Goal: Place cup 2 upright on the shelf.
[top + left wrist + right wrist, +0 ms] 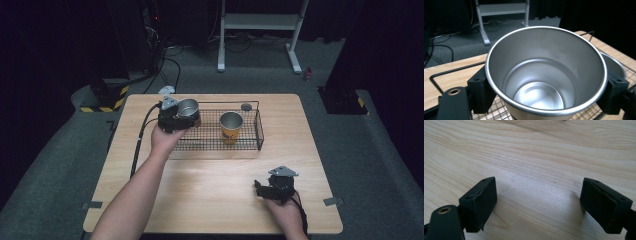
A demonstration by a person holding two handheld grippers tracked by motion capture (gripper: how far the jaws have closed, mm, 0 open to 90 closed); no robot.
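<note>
Steel cup [544,75] over wire basket [257,131], wooden table [210,195].

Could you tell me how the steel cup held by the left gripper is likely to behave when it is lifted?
The steel cup looks thin-walled and empty, so it is probably light and stiff. Its smooth, shiny sides taper downward, so it could slip between the left gripper pads under a loose squeeze. Set down on the wire basket, it might wobble.

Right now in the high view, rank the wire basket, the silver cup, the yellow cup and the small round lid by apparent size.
1. wire basket
2. silver cup and yellow cup: look alike, and the left gripper covers part of the silver one
3. small round lid
</note>
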